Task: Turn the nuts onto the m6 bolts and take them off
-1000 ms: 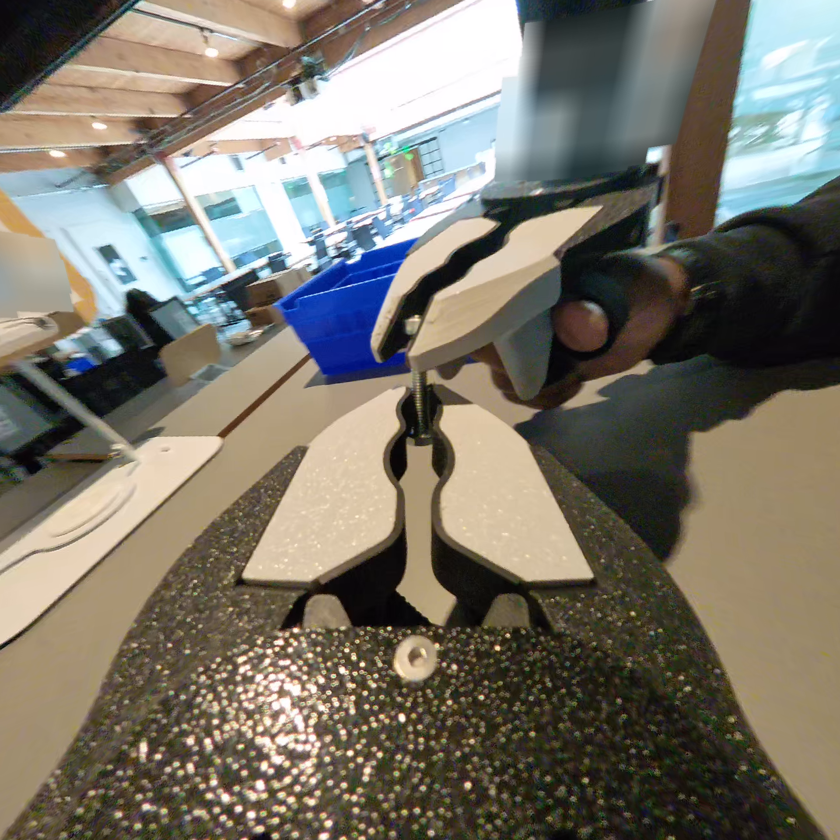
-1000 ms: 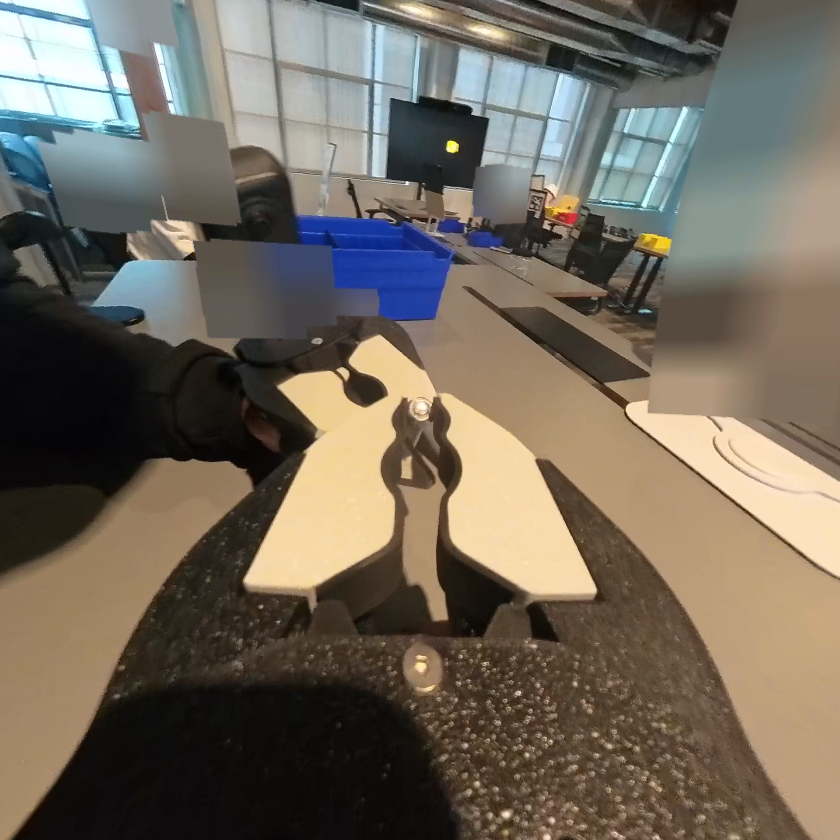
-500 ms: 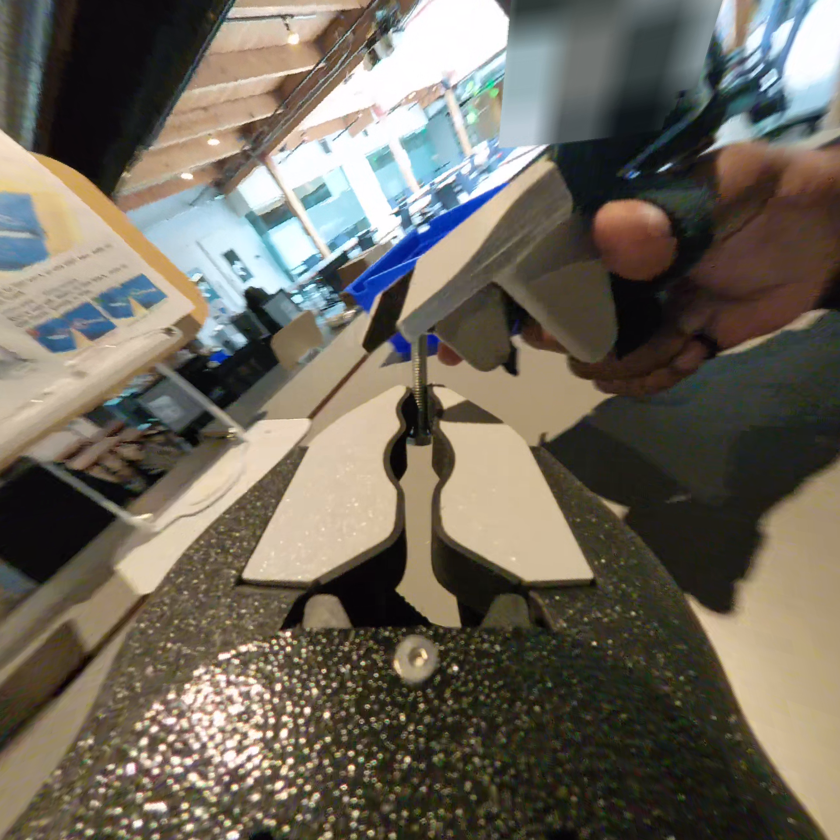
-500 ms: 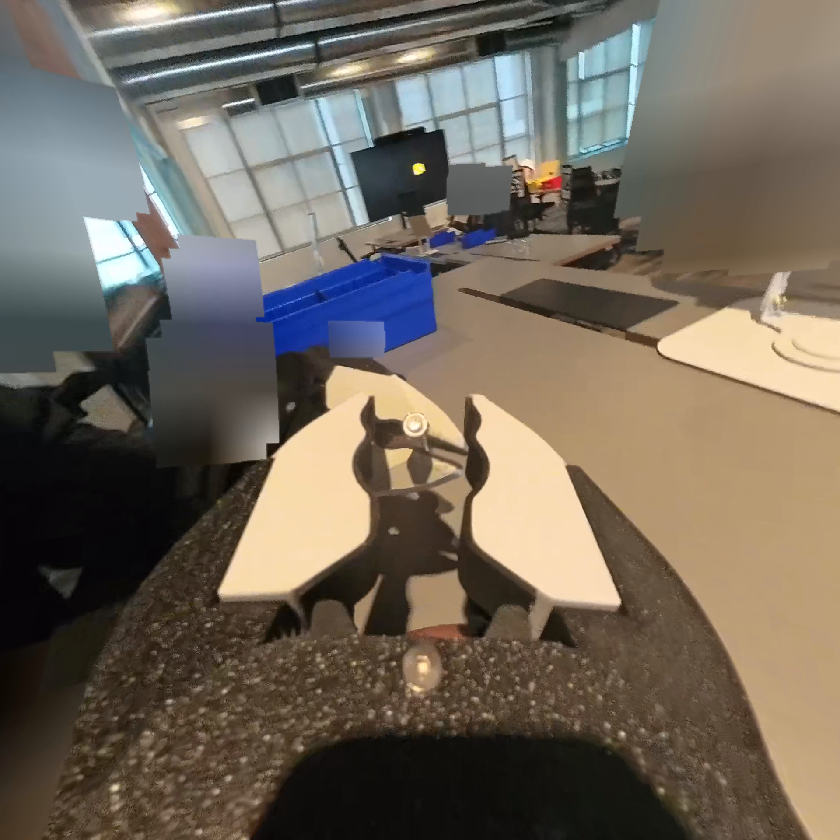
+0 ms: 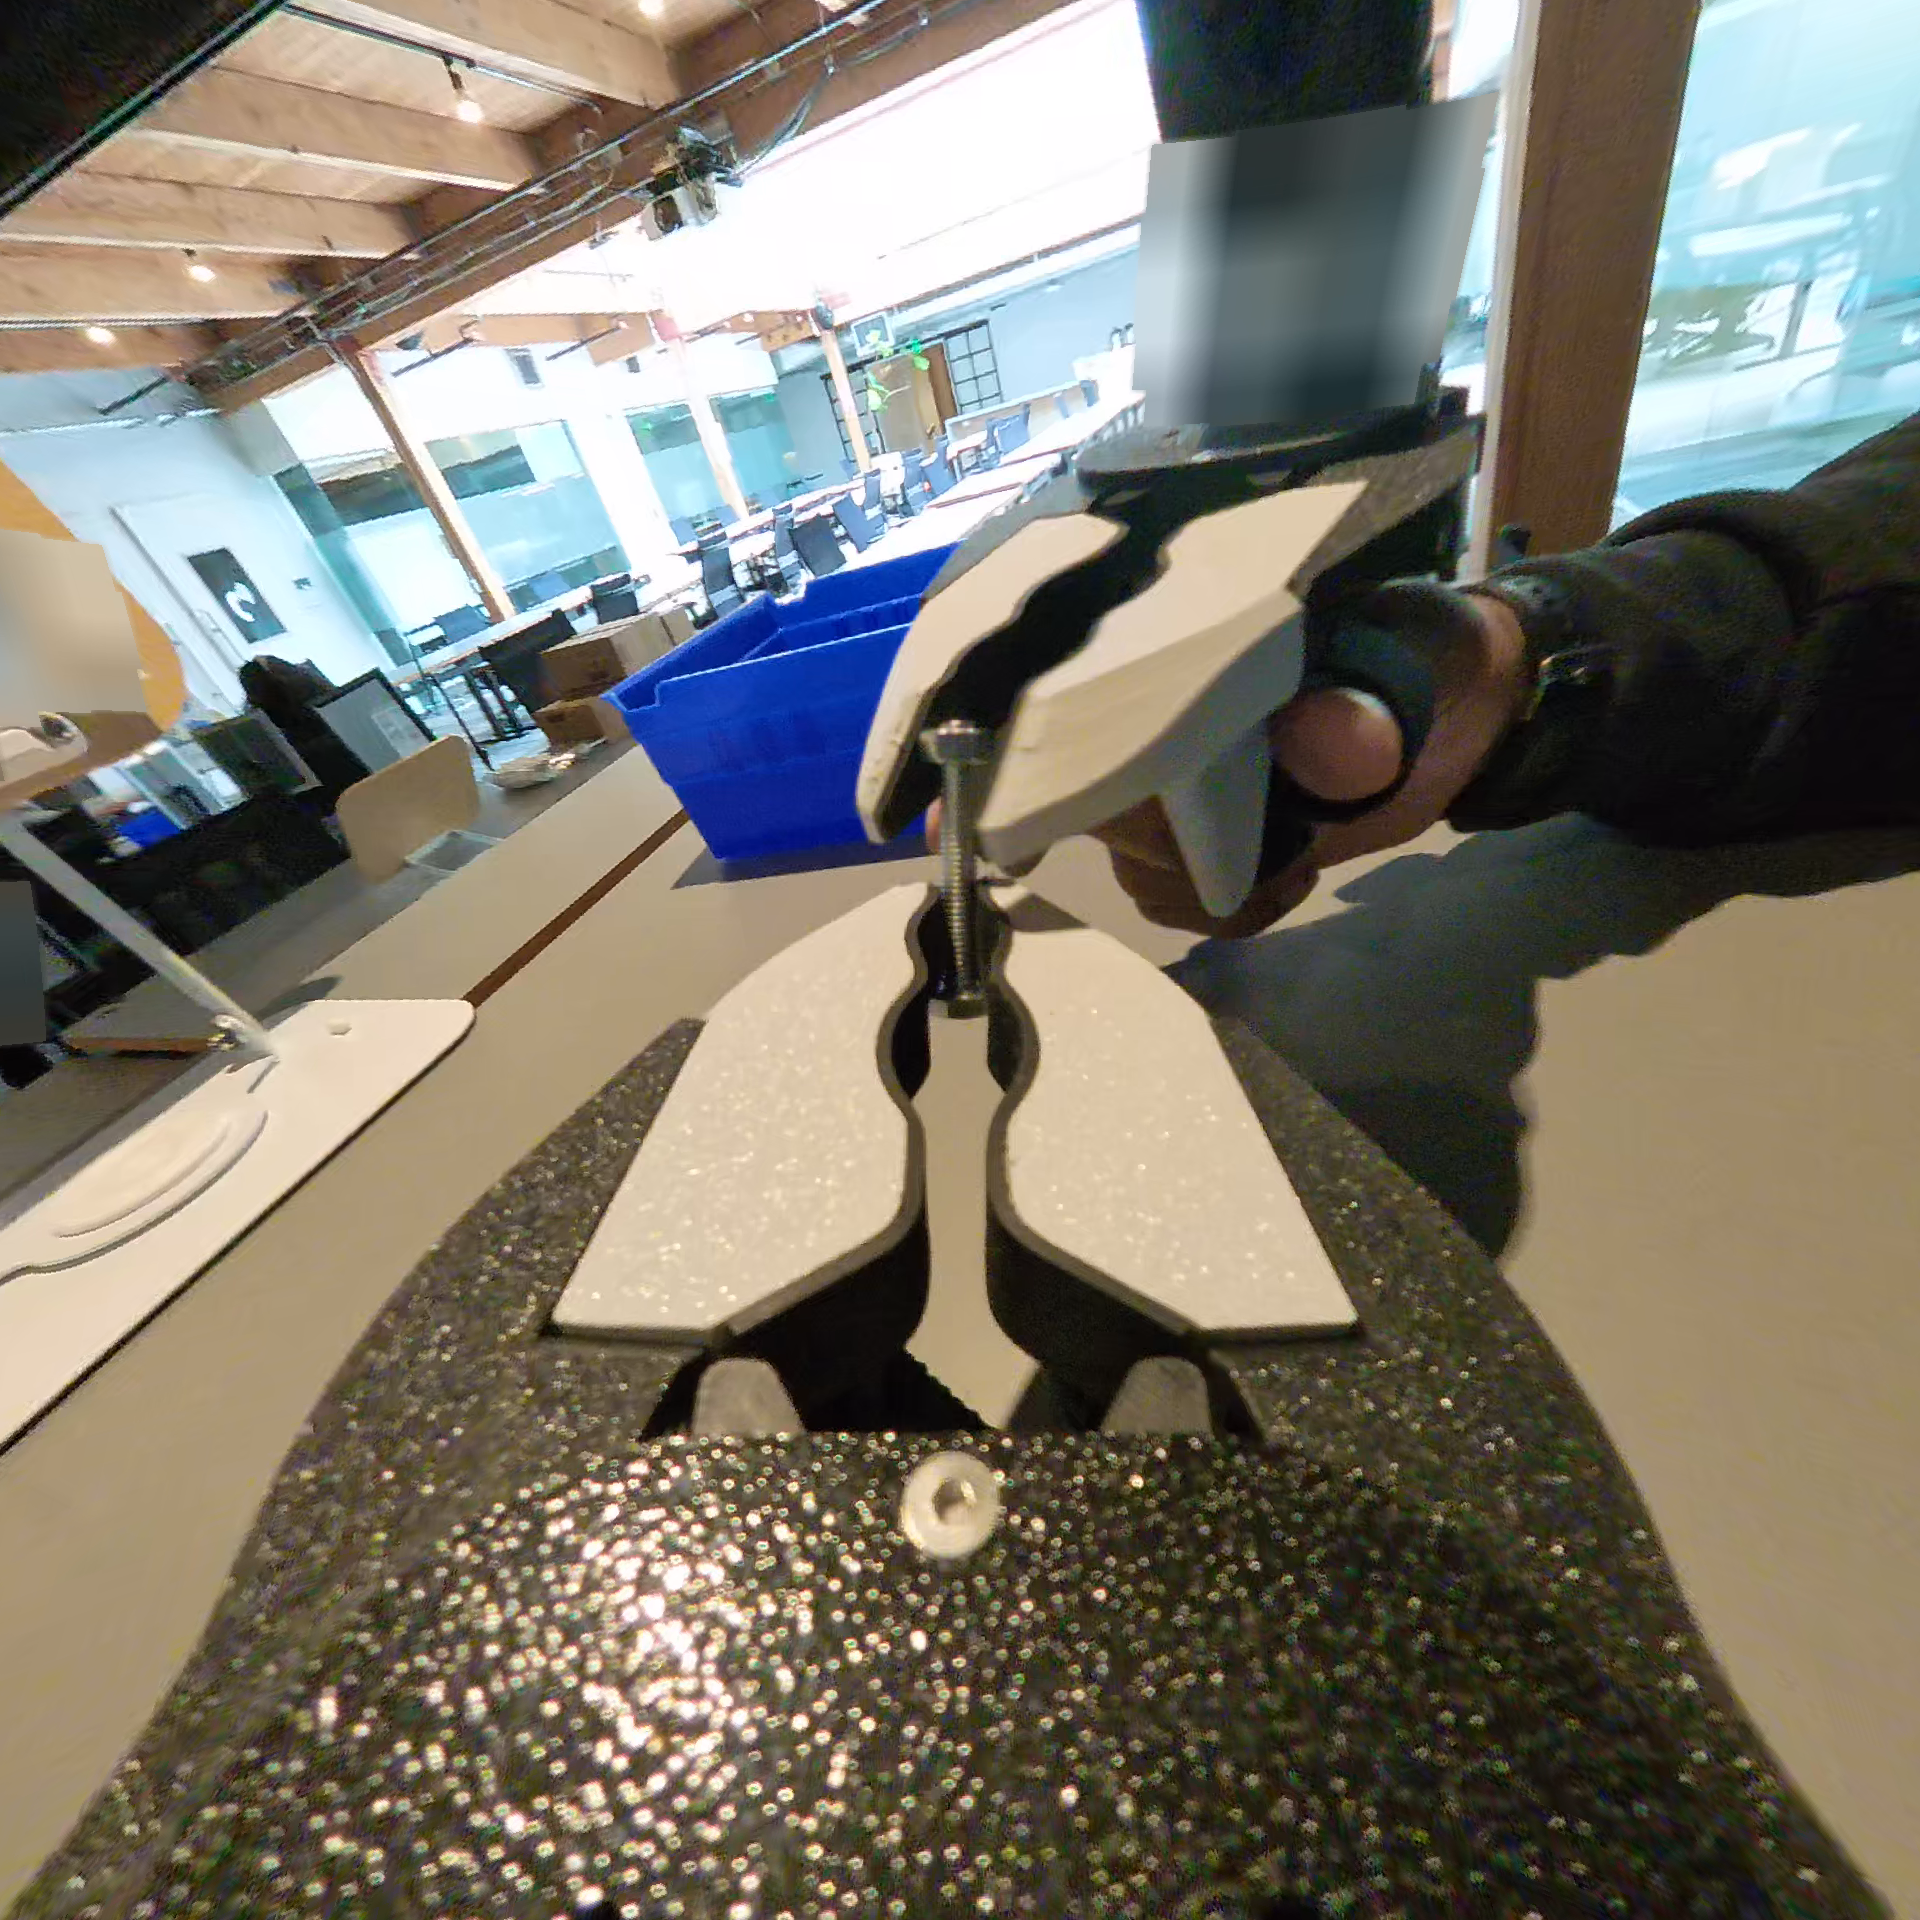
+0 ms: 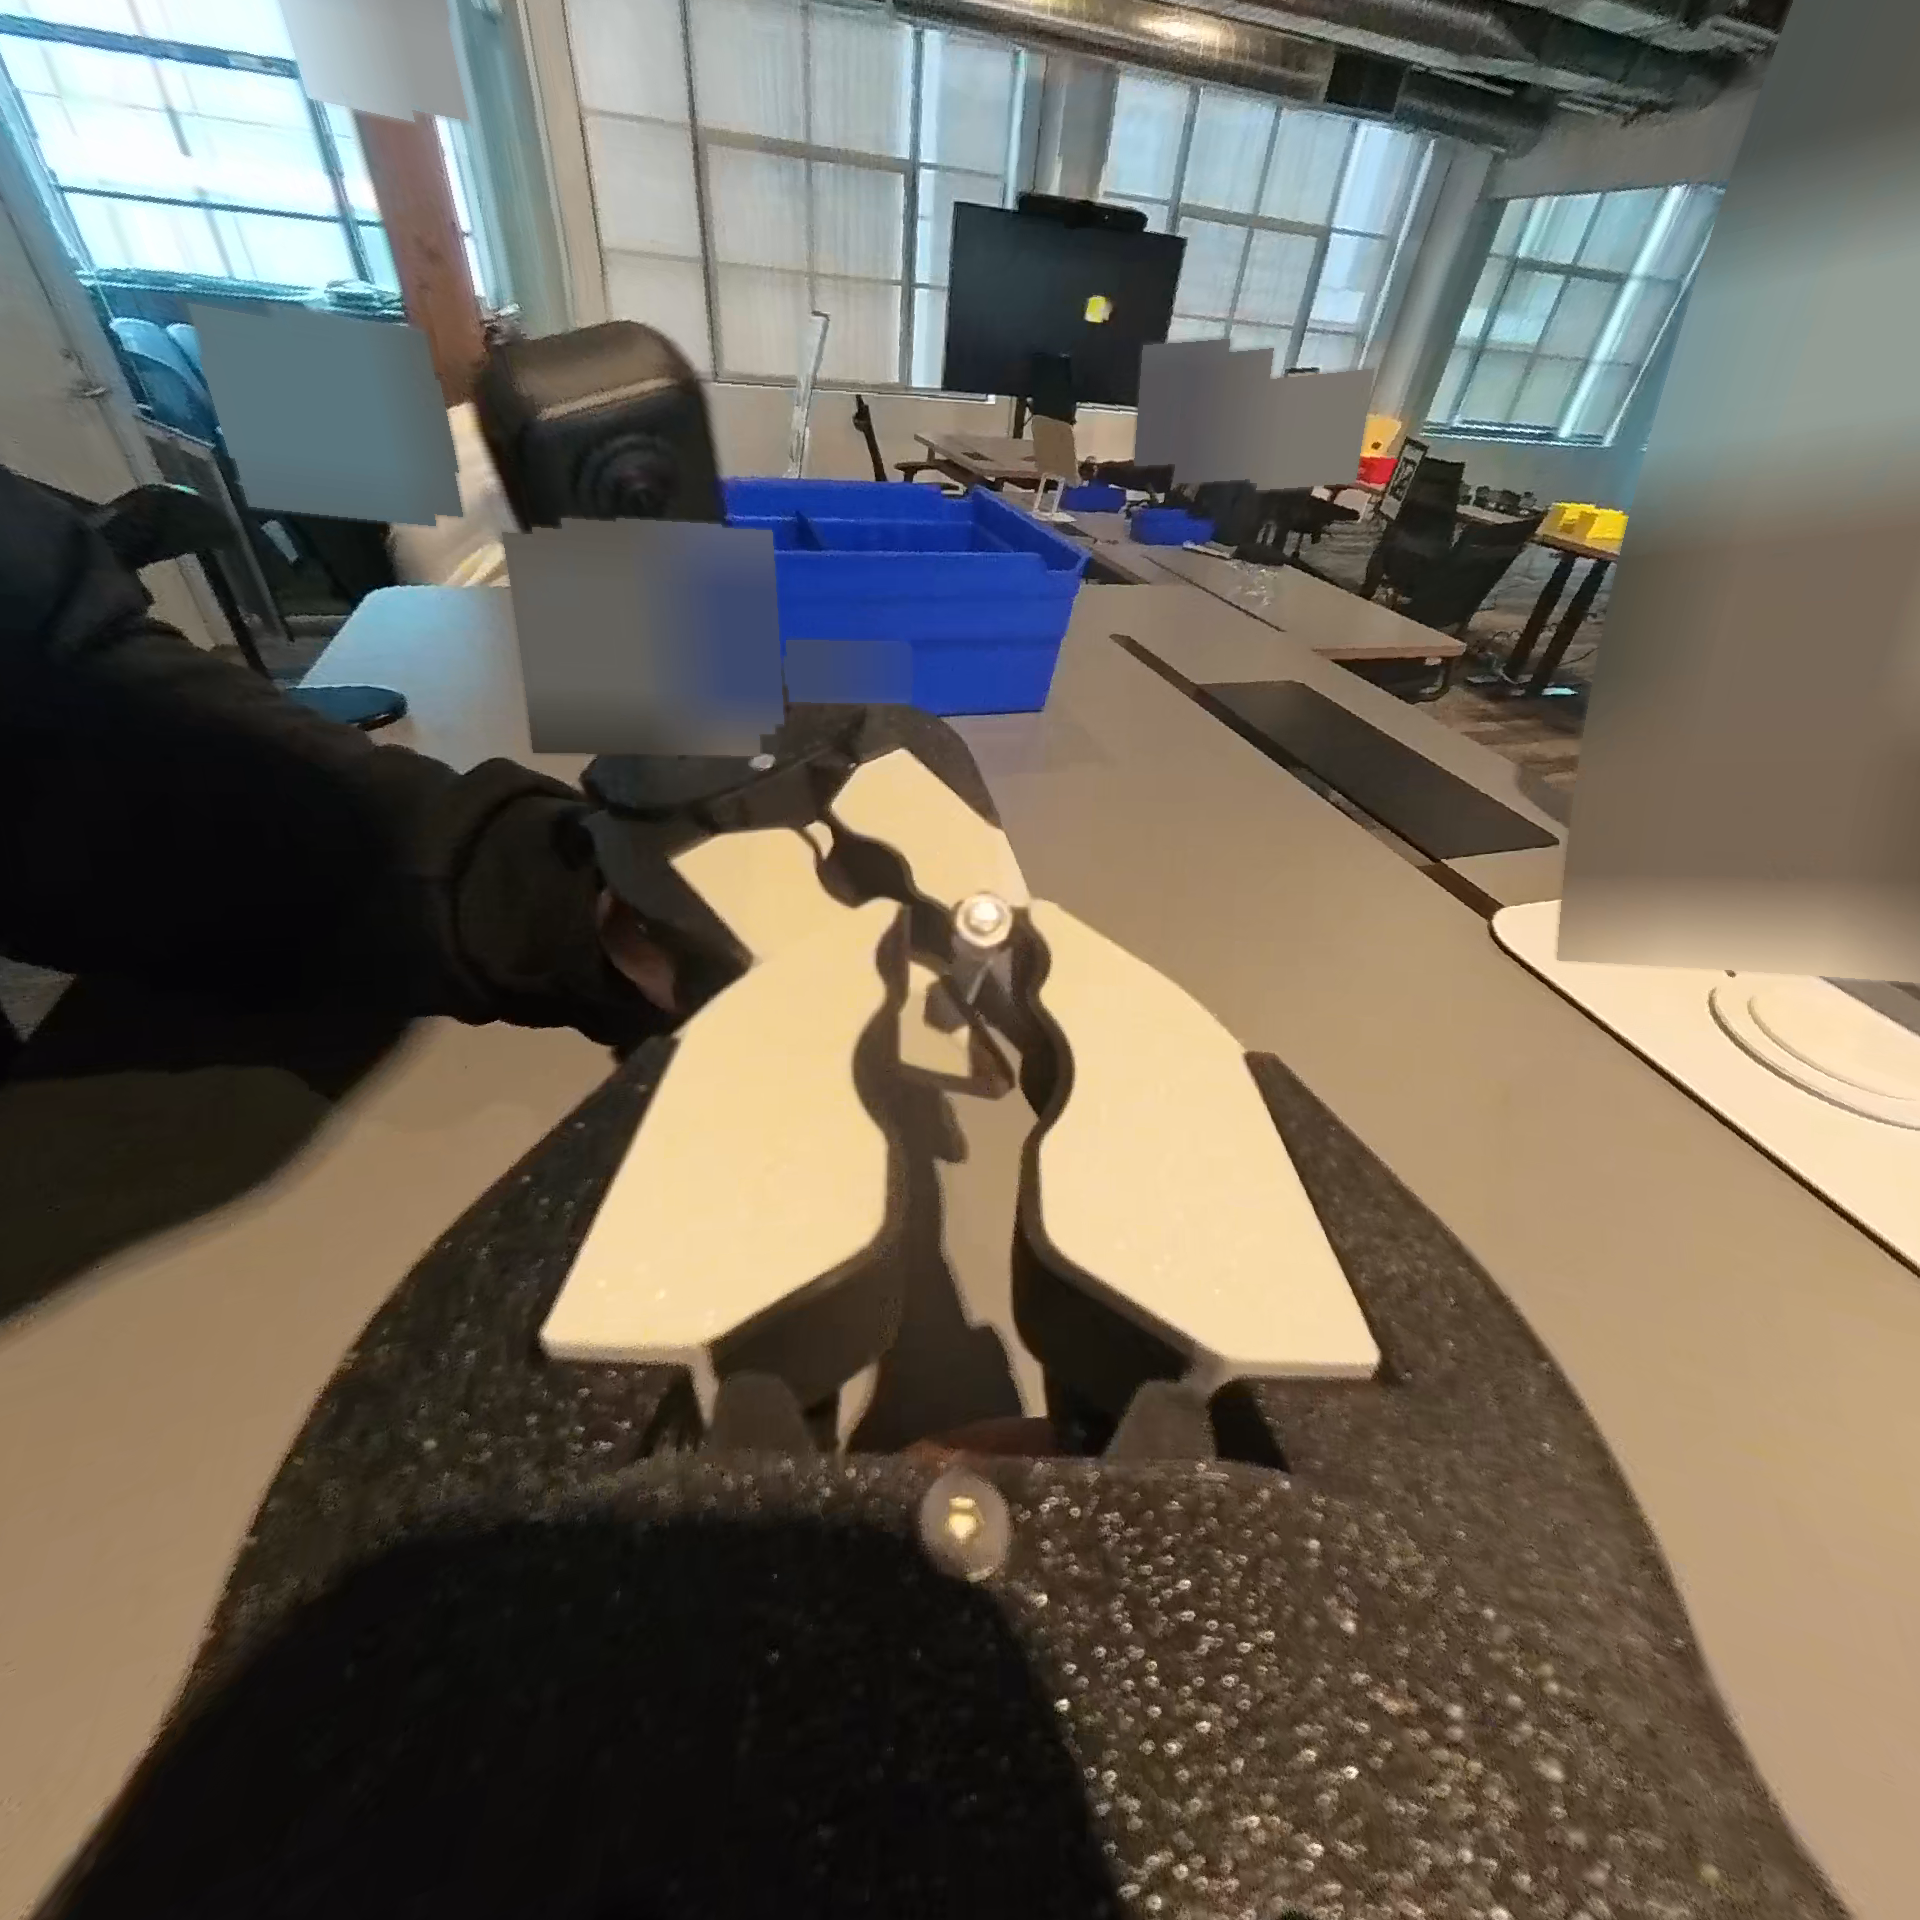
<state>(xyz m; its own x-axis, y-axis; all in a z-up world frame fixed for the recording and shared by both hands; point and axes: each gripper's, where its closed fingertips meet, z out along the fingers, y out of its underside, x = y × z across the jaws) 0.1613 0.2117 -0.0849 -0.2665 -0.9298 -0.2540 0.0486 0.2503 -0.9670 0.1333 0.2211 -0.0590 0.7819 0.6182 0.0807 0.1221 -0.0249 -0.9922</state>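
Left wrist view: left gripper (image 5: 961, 971) is clamped on the lower end of the upright threaded steel m6 bolt (image 5: 962, 873). Right gripper (image 5: 951, 774) pinches the small steel nut (image 5: 954, 742) at the top. Advice: keep bolt vertical, rotate nut squarely.

Right wrist view: right gripper (image 6: 982, 935) is closed on the nut (image 6: 983, 918). Blue plastic bin (image 6: 935, 613) sits behind; contents not visible.

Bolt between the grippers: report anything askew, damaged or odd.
Nothing stands out. The bolt stands about upright and looks straight, its head in the right hand-held gripper, its lower end with the nut in the left hand-held gripper.
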